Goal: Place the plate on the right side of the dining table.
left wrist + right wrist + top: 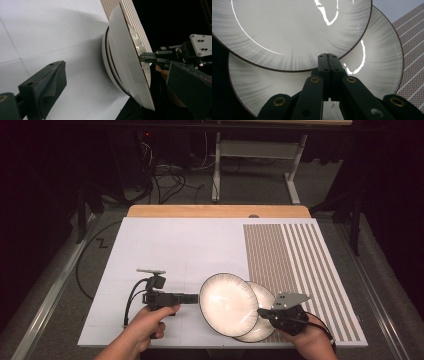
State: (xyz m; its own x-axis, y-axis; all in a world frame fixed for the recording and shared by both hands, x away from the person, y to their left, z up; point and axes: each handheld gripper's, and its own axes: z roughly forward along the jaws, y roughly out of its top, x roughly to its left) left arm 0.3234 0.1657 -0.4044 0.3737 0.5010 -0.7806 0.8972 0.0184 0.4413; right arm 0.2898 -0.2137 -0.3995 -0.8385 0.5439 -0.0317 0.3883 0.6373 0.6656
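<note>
A white plate with a dark rim (pixel 227 304) is tilted up over a second plate (pixel 266 296) of the same kind near the table's front edge. My right gripper (pixel 263 312) is shut on the upper plate's rim at its right side. The right gripper view has the jaws pressed together (pixel 328 58) on the upper plate (pixel 294 30), with the lower plate (pixel 377 57) behind. My left gripper (pixel 195 297) lies level just left of the upper plate, open. In the left gripper view its wide-set jaws (pixel 117 87) frame the raised plate (pixel 125 57) edge-on.
The plates sit on a white board (pixel 170 245) with a striped patterned area (pixel 295 255) at its right. A wooden table edge (pixel 215 211) runs along the back. Beyond it are cables and a metal stand (pixel 216 170) on the floor.
</note>
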